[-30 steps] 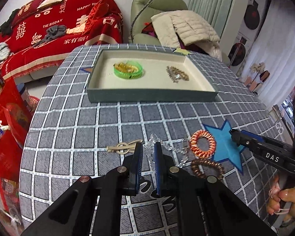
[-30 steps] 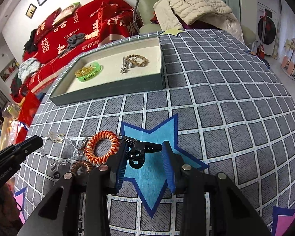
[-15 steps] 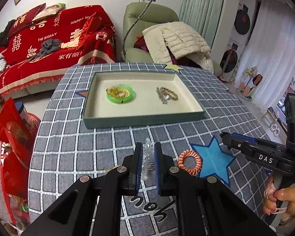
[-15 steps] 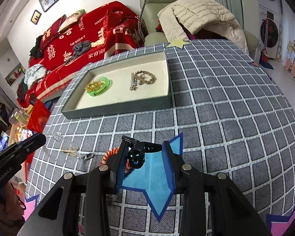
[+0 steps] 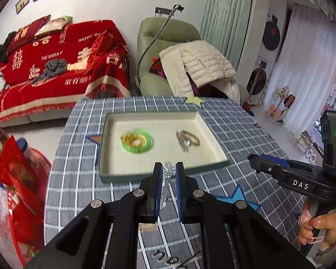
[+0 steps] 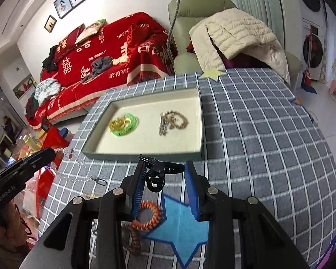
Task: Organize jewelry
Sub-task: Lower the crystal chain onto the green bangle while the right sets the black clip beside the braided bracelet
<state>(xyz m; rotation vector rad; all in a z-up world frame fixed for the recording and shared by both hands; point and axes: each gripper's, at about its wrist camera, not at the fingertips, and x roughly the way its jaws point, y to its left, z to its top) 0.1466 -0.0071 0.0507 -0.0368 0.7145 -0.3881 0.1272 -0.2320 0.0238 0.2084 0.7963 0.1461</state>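
Before tray (image 5: 163, 176) rim, fingers (image 5: 157, 179) seemingly pinch necklace (image 5: 168, 172)

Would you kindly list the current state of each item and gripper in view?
left gripper: shut on the clear bead chain
clear bead chain: lifted, tail dangling
right gripper: jaws apart, black hair clip hanging on its left finger
black hair clip: lifted off the table
tray: holds green bangle and silver-gold bracelets
orange coil tie: lying on the tablecloth
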